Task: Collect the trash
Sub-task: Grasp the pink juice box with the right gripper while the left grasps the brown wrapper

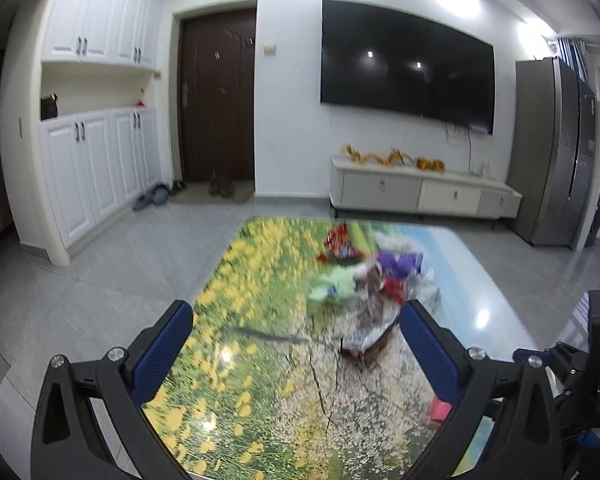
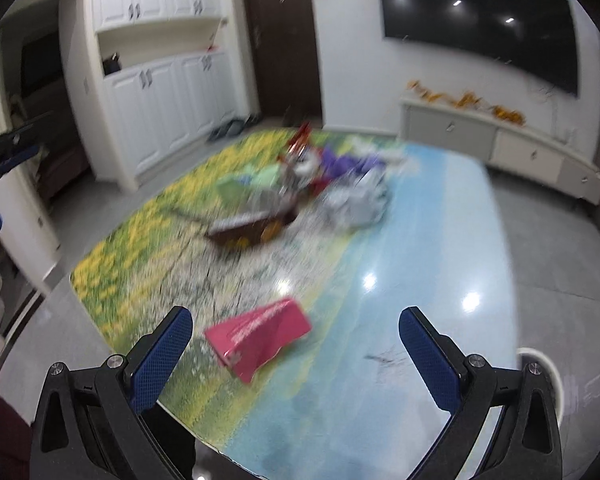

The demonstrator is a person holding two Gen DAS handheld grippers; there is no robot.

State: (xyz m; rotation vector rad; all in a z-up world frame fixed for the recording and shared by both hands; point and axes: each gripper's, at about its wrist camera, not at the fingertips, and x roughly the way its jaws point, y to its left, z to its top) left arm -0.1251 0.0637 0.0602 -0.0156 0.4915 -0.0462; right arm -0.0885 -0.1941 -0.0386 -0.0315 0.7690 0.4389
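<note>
A pile of wrappers (image 1: 372, 276) lies on the far middle of a low table (image 1: 260, 360) printed with flowers; it also shows in the right wrist view (image 2: 300, 184). A brown snack bag (image 1: 366, 344) lies nearest the pile's front, seen too in the right wrist view (image 2: 252, 228). A pink wrapper (image 2: 260, 336) lies alone near the table's front, and its corner shows in the left wrist view (image 1: 440, 410). My left gripper (image 1: 296, 316) is open and empty above the table. My right gripper (image 2: 296, 320) is open and empty, just short of the pink wrapper.
A white TV cabinet (image 1: 420, 192) stands behind the table under a wall TV (image 1: 404, 64). White cupboards (image 1: 96, 160) and a dark door (image 1: 220, 96) are at the left, with shoes (image 1: 220, 186) on the floor. A grey fridge (image 1: 556, 152) is at the right.
</note>
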